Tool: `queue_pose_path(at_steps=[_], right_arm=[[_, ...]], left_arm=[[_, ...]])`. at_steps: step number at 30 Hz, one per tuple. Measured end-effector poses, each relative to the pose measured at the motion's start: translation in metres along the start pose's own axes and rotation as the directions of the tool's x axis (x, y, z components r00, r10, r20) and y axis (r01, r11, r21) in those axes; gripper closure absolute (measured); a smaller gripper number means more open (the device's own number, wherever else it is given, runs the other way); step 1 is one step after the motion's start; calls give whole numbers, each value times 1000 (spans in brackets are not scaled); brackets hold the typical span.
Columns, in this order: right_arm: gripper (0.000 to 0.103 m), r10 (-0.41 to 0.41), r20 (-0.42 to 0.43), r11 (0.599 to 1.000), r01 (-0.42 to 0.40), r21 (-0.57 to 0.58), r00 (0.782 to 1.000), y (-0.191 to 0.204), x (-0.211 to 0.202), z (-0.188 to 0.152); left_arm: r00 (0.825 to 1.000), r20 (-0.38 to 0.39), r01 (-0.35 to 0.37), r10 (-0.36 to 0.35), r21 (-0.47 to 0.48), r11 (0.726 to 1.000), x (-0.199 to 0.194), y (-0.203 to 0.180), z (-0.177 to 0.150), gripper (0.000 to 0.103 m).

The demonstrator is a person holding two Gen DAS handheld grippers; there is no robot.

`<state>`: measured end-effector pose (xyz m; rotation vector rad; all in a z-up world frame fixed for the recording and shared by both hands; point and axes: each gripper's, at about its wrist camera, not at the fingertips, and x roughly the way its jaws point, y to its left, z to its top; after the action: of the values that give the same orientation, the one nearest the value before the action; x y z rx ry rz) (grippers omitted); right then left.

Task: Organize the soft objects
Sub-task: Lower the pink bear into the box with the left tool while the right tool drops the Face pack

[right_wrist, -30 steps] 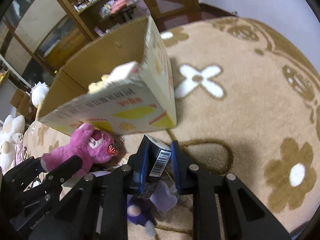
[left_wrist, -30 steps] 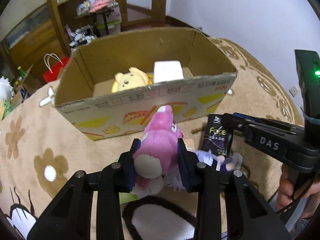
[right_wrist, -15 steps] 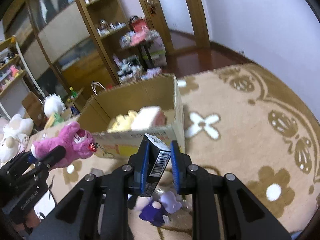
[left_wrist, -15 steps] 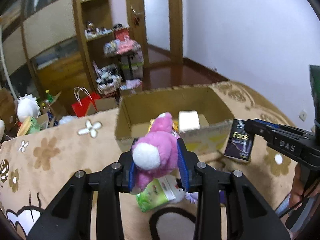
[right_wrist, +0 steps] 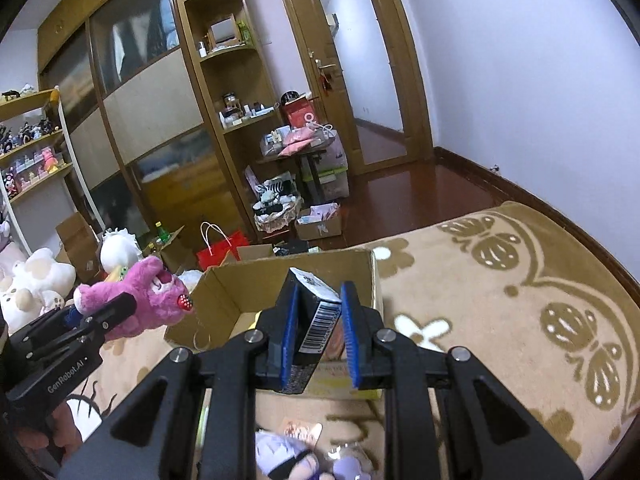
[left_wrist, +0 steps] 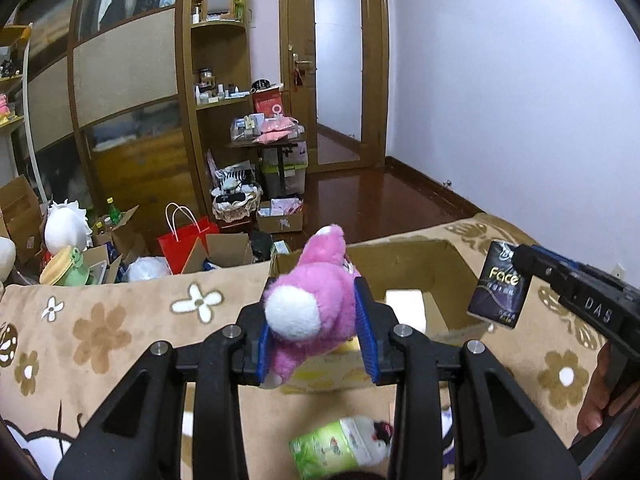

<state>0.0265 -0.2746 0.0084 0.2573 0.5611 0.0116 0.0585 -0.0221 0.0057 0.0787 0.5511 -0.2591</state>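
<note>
Above the cardboard box (left_wrist: 404,256), left gripper (left_wrist: 316,344) jaws pinching pink plush (left_wrist: 308,304), right gripper (right_wrist: 318,340) jaws clamping tissue pack (right_wrist: 316,320)

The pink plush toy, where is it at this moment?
The pink plush toy is held up in the left gripper, above the near wall of the cardboard box. In the right wrist view it is at the left.
</note>
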Motion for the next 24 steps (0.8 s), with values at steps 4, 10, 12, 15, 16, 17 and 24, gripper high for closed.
queue_pose_path(at_steps=[4,10,12,15,16,17,24], right_arm=[[81,-6,10,999,6,-36,1000,7,12,4],[81,-27,29,992,30,-122,999,18,29,7],[81,-34,31,988,38,-148,999,22,34,6],[81,-41,17,984,43,-175,999,25,42,2],[80,-28,12,984,30,-177,1000,25,43,-1],[80,-22,7,984,23,-179,1000,25,45,-2],[80,-41,-54,981,30,-190,998,24,62,-11]], left_arm=[[1000,-13,-7,7,-5,1000,14,2,1,69],[999,-44,-4,3,-13,1000,33,6,3,69],[998,-56,-9,9,-7,1000,40,7,2,69],[996,-92,-2,1,-11,1000,51,7,-1,68],[994,-105,4,-6,-13,1000,55,8,-3,68],[993,-116,7,-8,-10,1000,58,8,-4,68],[982,-184,41,-48,-46,998,69,12,-12,67]])
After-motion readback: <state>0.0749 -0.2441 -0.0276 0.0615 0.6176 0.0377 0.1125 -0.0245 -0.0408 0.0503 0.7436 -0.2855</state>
